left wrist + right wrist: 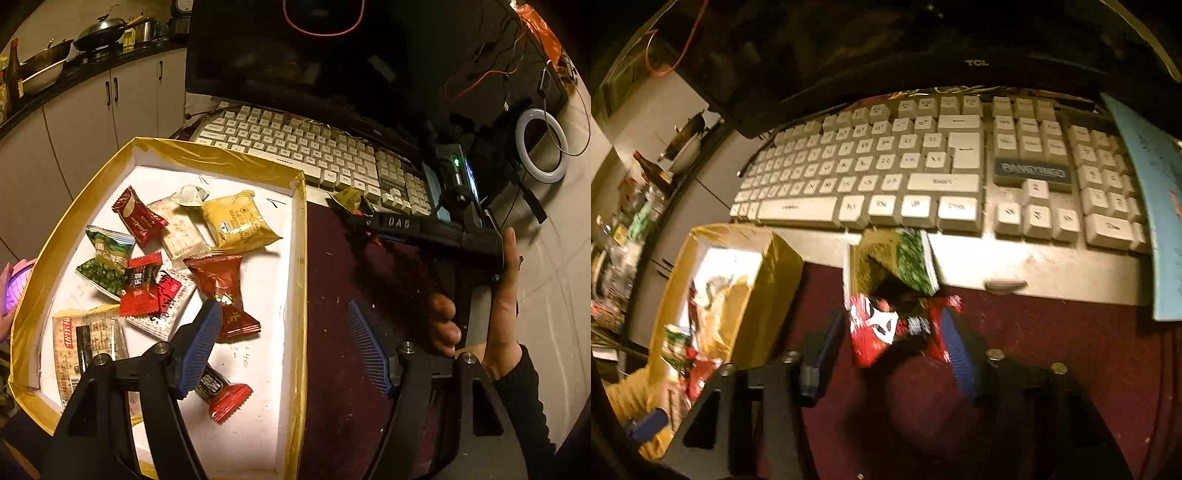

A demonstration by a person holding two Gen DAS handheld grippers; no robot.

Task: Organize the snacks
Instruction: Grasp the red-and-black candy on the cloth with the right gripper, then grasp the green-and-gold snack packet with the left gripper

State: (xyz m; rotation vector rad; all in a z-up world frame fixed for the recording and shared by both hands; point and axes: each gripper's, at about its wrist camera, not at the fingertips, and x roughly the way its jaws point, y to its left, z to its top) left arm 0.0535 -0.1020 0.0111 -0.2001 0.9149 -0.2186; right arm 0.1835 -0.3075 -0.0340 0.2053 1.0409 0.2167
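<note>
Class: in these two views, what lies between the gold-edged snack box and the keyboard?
Only a bare strip of pale desk separates the box from the keyboard, seen in the left wrist view.

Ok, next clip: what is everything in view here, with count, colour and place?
box: one, gold rim, white inside, left of dark red mat
snack packets: about ten, red, yellow, green, white, inside box
loose packets: two, red and green, on mat by keyboard
keyboard: one, off-white, behind mat
monitor: one, black, behind keyboard
ring light: one, white, far right
woks: two, on counter, top left
left gripper: jaws open, empty
right gripper: jaws around red packet, grip unclear
hand: holding right gripper
</note>
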